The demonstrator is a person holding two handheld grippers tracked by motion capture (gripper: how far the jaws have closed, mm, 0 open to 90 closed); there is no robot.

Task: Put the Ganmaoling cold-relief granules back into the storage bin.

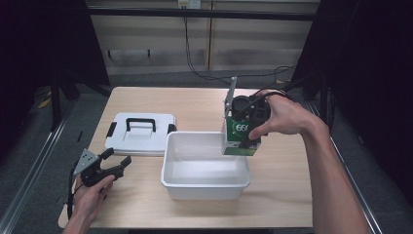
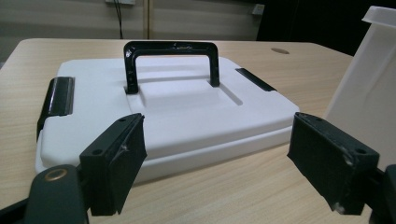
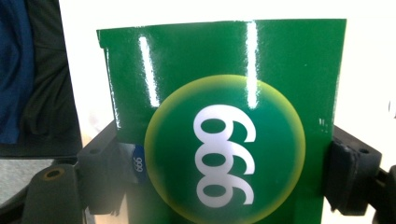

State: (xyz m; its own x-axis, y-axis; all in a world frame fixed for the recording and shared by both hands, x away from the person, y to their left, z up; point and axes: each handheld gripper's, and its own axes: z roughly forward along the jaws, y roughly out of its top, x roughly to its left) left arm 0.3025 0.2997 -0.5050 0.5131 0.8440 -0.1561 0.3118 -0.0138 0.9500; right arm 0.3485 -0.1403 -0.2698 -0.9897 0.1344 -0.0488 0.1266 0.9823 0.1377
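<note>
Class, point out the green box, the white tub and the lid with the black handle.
green box [image 3: 224, 70], right gripper view, its glossy front.
white tub [image 1: 204, 183], high view, near rim.
lid [image 2: 187, 107], left gripper view, white top.

Left gripper [image 1: 118, 163] — low at table's near left, jaws spread wide, empty. Right gripper [image 1: 247, 132] — raised, pointing down, jaws clamped.

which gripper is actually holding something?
The right gripper, shut on the green box over the tub. The left gripper is open.

Light wood table [image 1: 285, 170]; pale cabinet wall [image 1: 160, 44] behind; grey floor [image 1: 29, 161]; dark sides.
</note>
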